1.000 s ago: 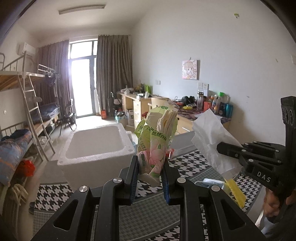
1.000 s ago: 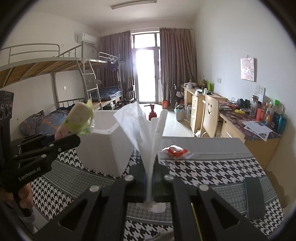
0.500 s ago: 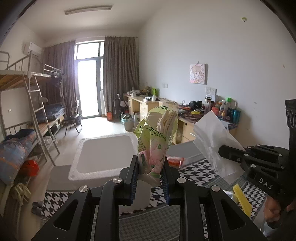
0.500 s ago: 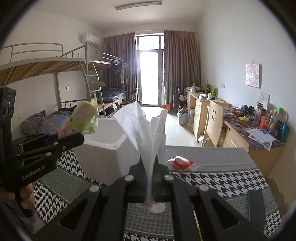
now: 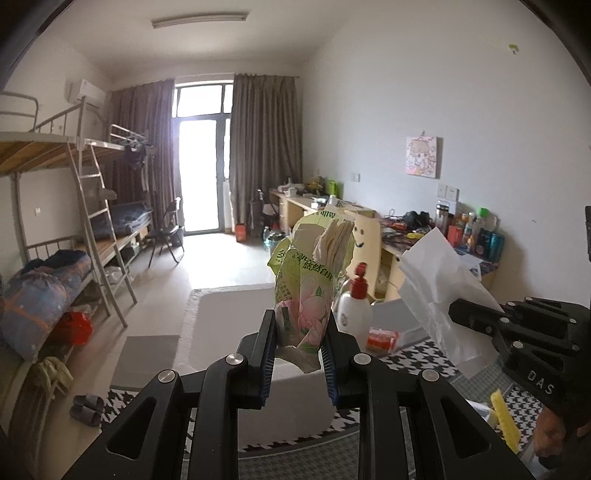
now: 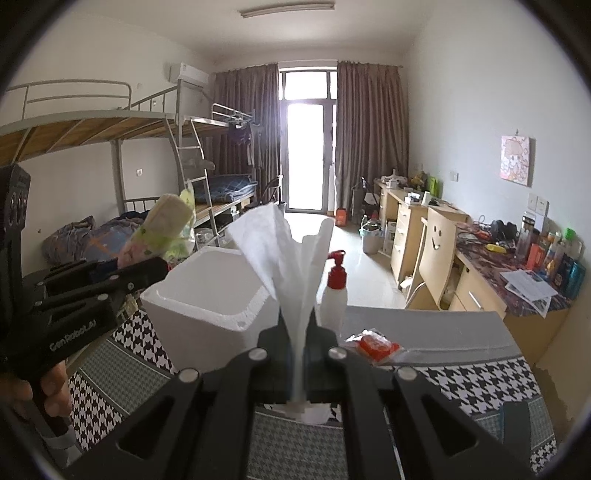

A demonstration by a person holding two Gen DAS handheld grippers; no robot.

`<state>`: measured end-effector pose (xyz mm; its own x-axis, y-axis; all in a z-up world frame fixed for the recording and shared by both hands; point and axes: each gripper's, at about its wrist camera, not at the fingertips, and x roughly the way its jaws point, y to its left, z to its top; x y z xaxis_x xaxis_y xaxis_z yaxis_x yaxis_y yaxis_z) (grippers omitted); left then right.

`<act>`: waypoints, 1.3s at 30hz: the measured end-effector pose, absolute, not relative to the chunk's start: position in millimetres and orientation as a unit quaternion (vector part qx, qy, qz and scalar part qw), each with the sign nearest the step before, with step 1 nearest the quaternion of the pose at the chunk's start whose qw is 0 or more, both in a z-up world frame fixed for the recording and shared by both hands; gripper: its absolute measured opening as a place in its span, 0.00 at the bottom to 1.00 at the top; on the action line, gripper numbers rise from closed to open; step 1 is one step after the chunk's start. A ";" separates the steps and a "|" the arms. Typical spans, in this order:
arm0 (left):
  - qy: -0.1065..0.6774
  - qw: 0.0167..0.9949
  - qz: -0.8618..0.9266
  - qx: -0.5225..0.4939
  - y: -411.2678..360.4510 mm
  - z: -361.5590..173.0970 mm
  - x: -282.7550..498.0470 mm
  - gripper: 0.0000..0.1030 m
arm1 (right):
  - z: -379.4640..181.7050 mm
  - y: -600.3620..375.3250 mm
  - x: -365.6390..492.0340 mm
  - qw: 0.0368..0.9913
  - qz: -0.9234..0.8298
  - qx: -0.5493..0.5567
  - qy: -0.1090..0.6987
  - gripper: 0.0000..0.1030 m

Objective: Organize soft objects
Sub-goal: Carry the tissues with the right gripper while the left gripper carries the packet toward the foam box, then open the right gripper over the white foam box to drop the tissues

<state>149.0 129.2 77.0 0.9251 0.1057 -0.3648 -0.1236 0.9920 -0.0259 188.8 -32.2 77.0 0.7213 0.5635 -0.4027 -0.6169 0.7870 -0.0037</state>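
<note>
My left tongs [image 5: 297,354] squeezed the soft green flowery tissue pack [image 5: 308,280] low down. My right tongs [image 6: 297,354] pinched the thin white tissue [image 6: 280,251]; it felt light and floppy at twelve o'clock.

I face a tall glass balcony door [image 6: 309,155], bright with daylight, at the room's far end. Brown floor-length curtains [image 6: 371,136] hang either side of it. Left of the door: grey metal bunk beds [image 5: 55,192] with a ladder, and a white air conditioner [image 6: 189,72] high on the wall. Right of the door: light wooden desks [image 6: 402,218] run along the white wall, cluttered on top. Pale tiled floor [image 5: 218,266] leads up to the door. A fluorescent ceiling tube [image 5: 199,20] hangs overhead.
</note>
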 end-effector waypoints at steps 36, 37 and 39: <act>0.204 0.966 0.155 -0.047 192.1 68.4 161.9 0.24 | 80.0 65.0 240.4 0.898 0.360 -0.104 0.229 0.07; 0.204 0.965 0.156 -0.048 192.6 67.8 161.8 0.24 | 79.1 67.3 240.8 0.898 0.360 -0.105 0.230 0.07; 0.205 0.965 0.158 -0.048 194.8 66.8 161.7 0.24 | 76.5 72.7 242.6 0.896 0.361 -0.112 0.234 0.07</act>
